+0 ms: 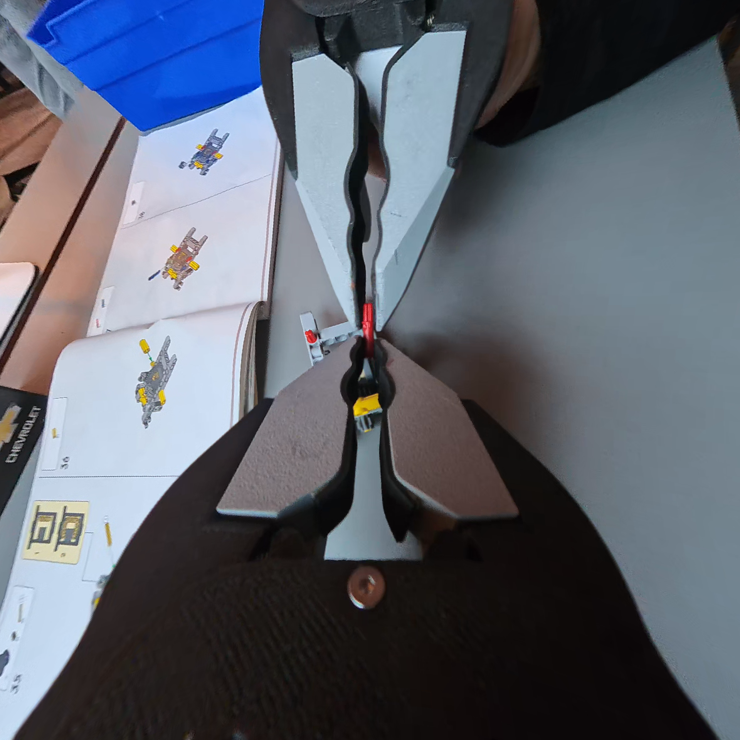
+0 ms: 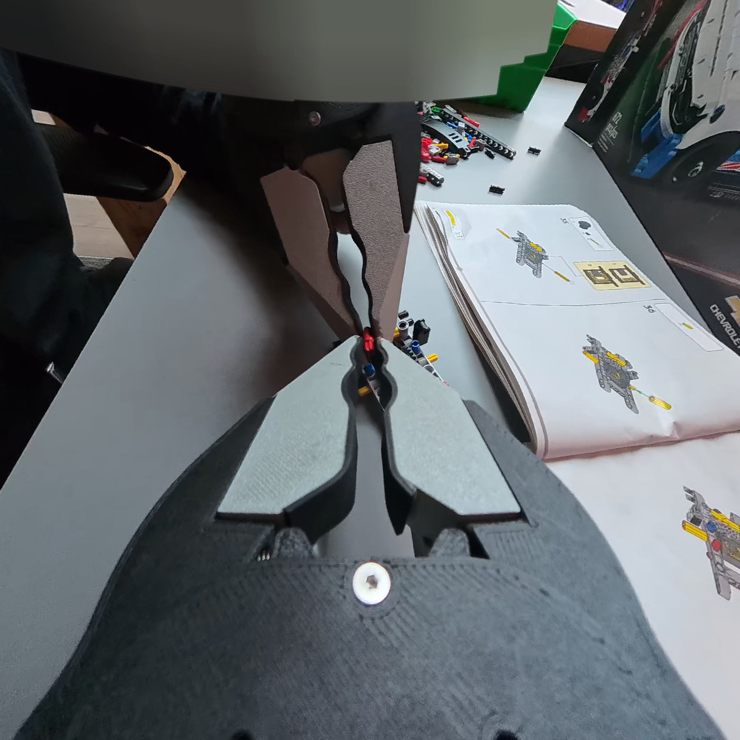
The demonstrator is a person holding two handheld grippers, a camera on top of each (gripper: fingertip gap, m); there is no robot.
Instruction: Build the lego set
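Left wrist view showed the left gripper [image 1: 366, 340] and the right gripper [image 1: 366, 320] meeting tip to tip over the grey table [image 1: 580, 360], both sets of tongs closed onto the same small red pin [image 1: 367, 326]. The left gripper, with brownish pads, came up from the bottom of the view; the right gripper, with pale grey pads, came down from the top. Between the left fingers, behind the pin, sat a yellow and black piece [image 1: 366, 402] of the lego assembly [image 1: 326, 334], whose grey beam reached out to the left of the tips, carrying a second red peg. Whether the assembly rested on the table or hung clear, I could not tell.

An open instruction booklet [image 1: 168, 280] lay along the table's left side, and a blue bin [image 1: 160, 60] stood at its far left corner.

Right wrist view gave the reverse: the right gripper [image 2: 367, 348] in front, the left gripper [image 2: 366, 332] opposite, the red pin [image 2: 367, 343] pinched between them. A blue peg and a yellow peg showed in the gap of the right fingers. Loose pieces [image 2: 460, 140] lay scattered toward the far edge, with a green bin [image 2: 524, 80] beyond them. The set's box [image 2: 660, 140] stood at the right edge, beside the booklet [image 2: 580, 320].
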